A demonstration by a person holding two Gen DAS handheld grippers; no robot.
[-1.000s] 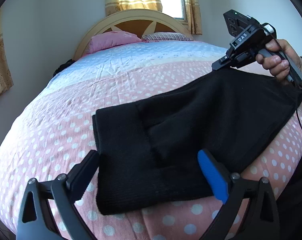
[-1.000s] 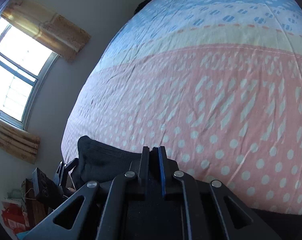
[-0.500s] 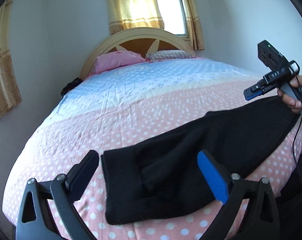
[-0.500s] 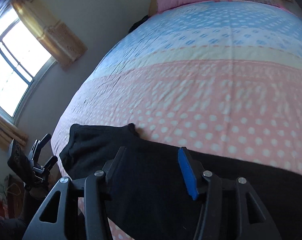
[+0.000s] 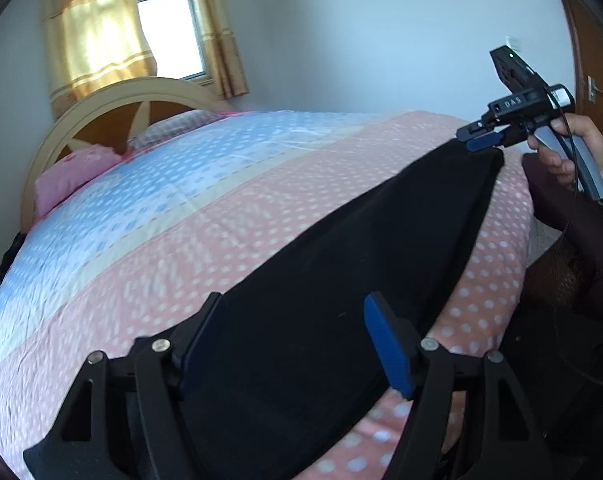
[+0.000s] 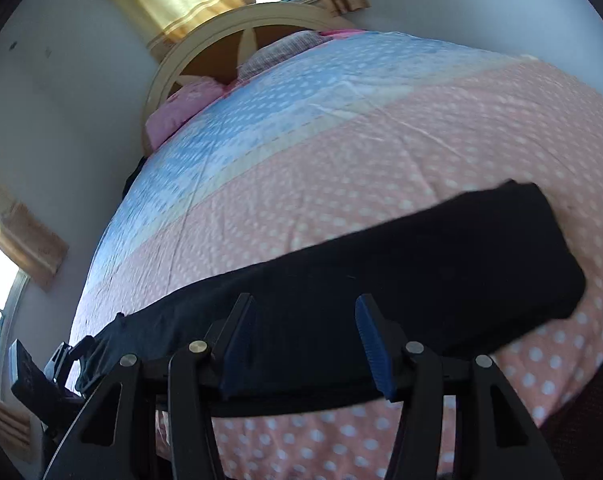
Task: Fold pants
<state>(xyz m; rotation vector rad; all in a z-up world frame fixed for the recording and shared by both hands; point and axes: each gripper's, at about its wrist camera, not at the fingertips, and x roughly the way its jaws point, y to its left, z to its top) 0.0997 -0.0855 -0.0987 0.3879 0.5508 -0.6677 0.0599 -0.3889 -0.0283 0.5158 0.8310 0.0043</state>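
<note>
Black pants (image 5: pixel 381 248) lie stretched in a long band across the near part of the bed, on the pink dotted cover (image 5: pixel 221 216). My left gripper (image 5: pixel 297 332) hovers over one end with its jaws closing. Dark cloth shows between the fingers, and the pads stand clear of it. In the right wrist view the pants (image 6: pixel 421 260) run from a thick folded end at the right to a thin end by the left gripper (image 6: pixel 67 354). My right gripper (image 6: pixel 305 336) stands about half open above the cloth. From the left wrist it shows as the right gripper (image 5: pixel 475 138), in a person's hand (image 5: pixel 569 148) at the pants' far corner.
The bed's cream headboard (image 5: pixel 113 104), a pink pillow (image 5: pixel 69 176) and a checked pillow (image 5: pixel 177 128) are at the far end. A curtained window (image 5: pixel 165 36) is behind them. A wooden door (image 5: pixel 593 60) and the person's dark clothing (image 5: pixel 581 240) stand right of the bed.
The right gripper went from shut to half open and swung away to the right. Both grippers drew apart, and the bunched pants now lie as one long band. The left jaws narrowed.
</note>
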